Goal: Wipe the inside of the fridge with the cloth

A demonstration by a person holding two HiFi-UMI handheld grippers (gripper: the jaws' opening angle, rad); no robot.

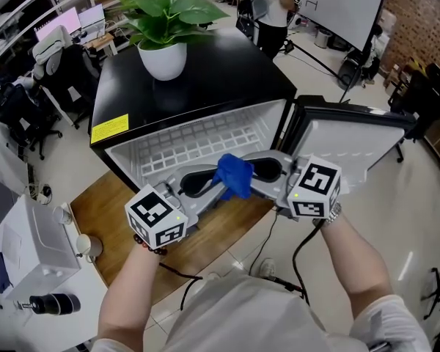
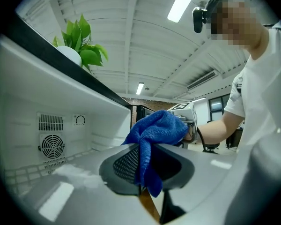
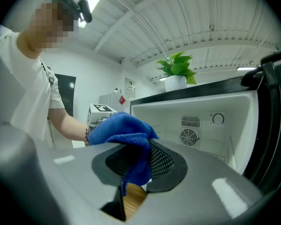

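Note:
A blue cloth (image 1: 235,174) hangs bunched between my two grippers in front of the open black mini fridge (image 1: 205,79). My left gripper (image 1: 218,188) comes in from the left and is shut on the cloth (image 2: 154,135), which drapes down between its jaws. From the right, my right gripper (image 1: 255,176) is also shut on the cloth (image 3: 124,130), and the two grippers face each other. The fridge's white inside (image 1: 191,149) lies just behind them, with a fan grille (image 2: 51,146) on the back wall (image 3: 189,137).
The fridge door (image 1: 352,145) stands open to the right. A potted plant (image 1: 165,20) sits on the fridge top. A wooden board (image 1: 205,240) lies under the fridge front. A white machine (image 1: 29,255) stands at lower left, with office chairs beyond.

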